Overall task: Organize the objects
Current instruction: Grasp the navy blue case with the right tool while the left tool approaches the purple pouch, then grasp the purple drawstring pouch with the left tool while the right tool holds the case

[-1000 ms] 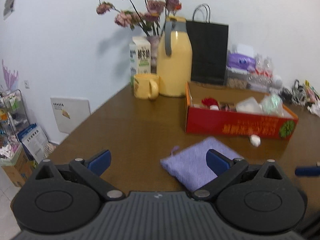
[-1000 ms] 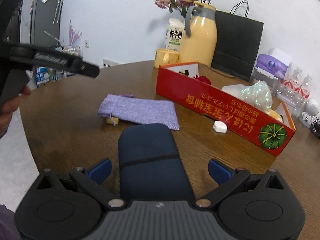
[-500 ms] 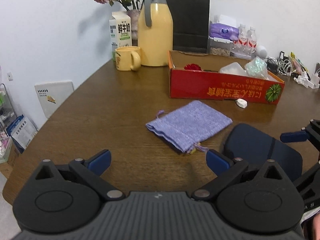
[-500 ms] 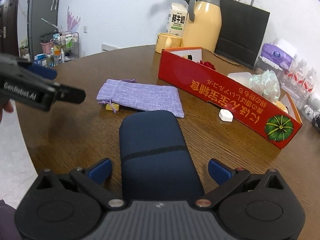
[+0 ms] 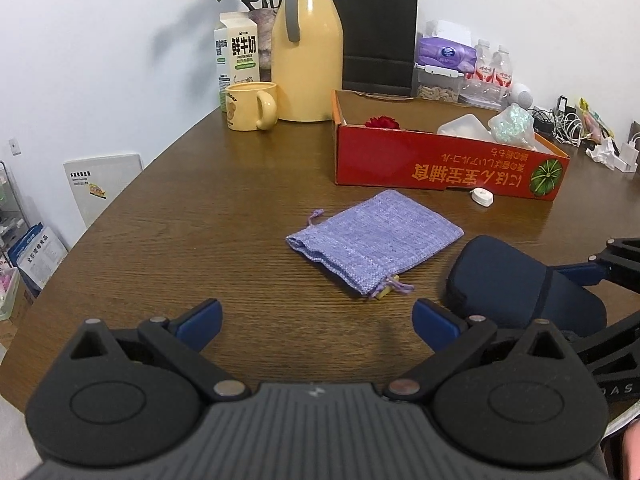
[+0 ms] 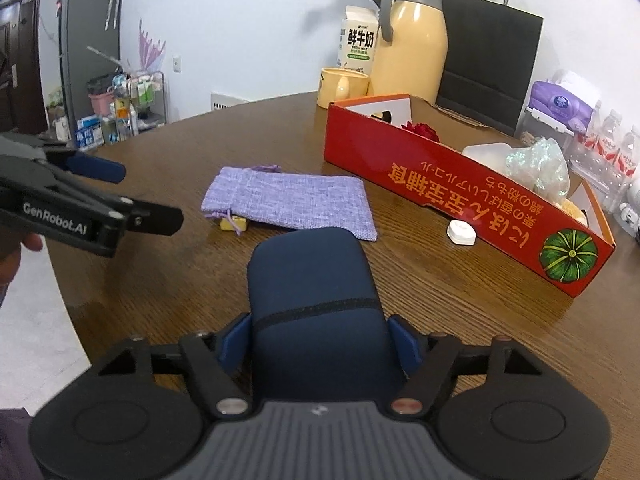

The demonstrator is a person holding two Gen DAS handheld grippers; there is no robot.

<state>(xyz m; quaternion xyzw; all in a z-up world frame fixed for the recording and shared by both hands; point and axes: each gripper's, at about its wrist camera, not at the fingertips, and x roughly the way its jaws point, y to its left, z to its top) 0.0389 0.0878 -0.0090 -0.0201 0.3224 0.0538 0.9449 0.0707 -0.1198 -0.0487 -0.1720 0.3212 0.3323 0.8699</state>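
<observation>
The right gripper (image 6: pixel 320 342) was closing on the navy case (image 6: pixel 316 292) at bottom centre; the left gripper (image 5: pixel 316 322) gaped empty. Pouch (image 5: pixel 374 242) and case lay unboxed outside the box (image 5: pixel 440 164).

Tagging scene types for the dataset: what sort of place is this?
Probably a home dining or living area, not a lab. A round wooden table carries a yellow thermos jug, a milk carton and a matching mug; a fridge and a cluttered wire rack stand behind.
</observation>
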